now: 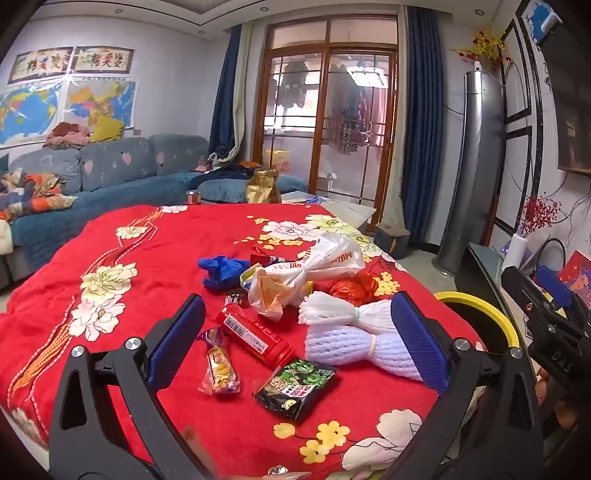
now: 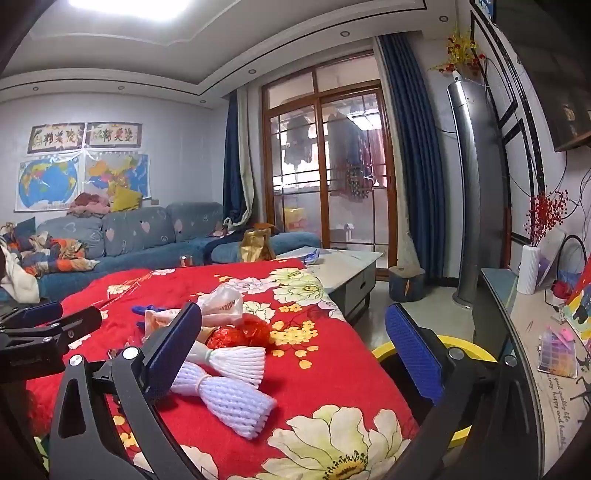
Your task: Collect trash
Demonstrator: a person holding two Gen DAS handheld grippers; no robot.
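Trash [image 1: 295,314]: foam nets [image 1: 351,332] probably light, squashy; pinch at banded waist. Left gripper [image 1: 295,339] and right gripper [image 2: 295,354] agape, empty.

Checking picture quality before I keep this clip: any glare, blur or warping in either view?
Left wrist view: strong fisheye bending at the edges, dark corners, trash pile sharp, including the red tube; a blurred smear near the bottom edge. Right wrist view: ceiling light blown out white, same warping, foam net sharp.

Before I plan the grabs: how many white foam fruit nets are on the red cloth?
2, side by side near the cloth's right edge: upper foam net, lower foam net. Others may hide under the plastic bag.
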